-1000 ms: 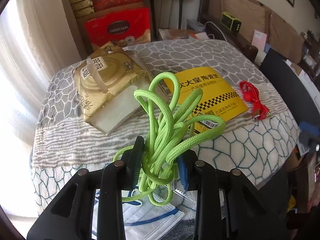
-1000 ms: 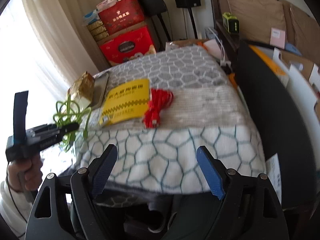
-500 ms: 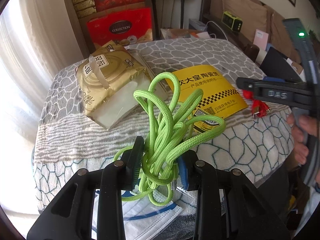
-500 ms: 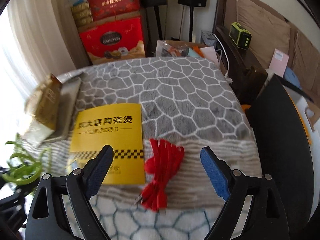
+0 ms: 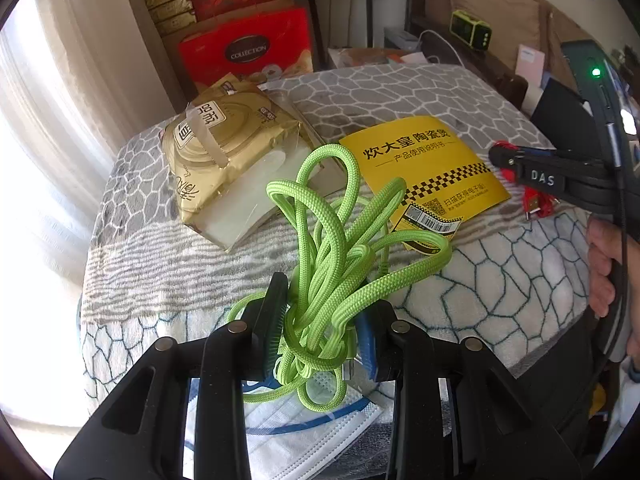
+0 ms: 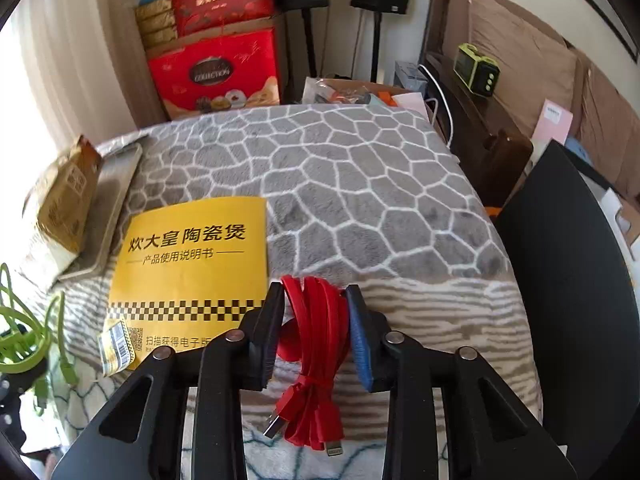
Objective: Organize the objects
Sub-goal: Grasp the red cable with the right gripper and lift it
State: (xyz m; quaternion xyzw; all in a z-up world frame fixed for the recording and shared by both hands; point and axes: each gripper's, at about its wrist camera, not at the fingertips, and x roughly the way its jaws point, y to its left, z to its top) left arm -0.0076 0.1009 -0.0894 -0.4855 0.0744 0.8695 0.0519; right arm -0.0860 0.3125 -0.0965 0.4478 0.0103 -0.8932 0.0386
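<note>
In the left wrist view my left gripper (image 5: 322, 320) is shut on a tangled bright green cord (image 5: 340, 232), held just above the near edge of the blanket-covered table (image 5: 400, 88). My right gripper (image 6: 314, 320) is down on the table with its jaws closing, and both pads sit against a bundled red flat USB cable (image 6: 316, 344) that lies between them. From the left wrist view that gripper (image 5: 500, 158) comes in from the right, a hand on its grip, over the red cable (image 5: 538, 206). The green cord (image 6: 24, 332) shows at the left edge of the right wrist view.
A yellow instruction booklet (image 6: 192, 256) lies left of the red cable. A gold tissue pack (image 5: 216, 148) rests on a flat case at the table's left. A white face mask (image 5: 288, 432) lies under my left gripper. Red gift boxes (image 6: 216, 76) stand behind; a black chair (image 6: 568, 264) at right.
My right gripper swung in over the table, came down on the red cable and drew its wide-open jaws in around it. The left gripper kept still with the green cord.
</note>
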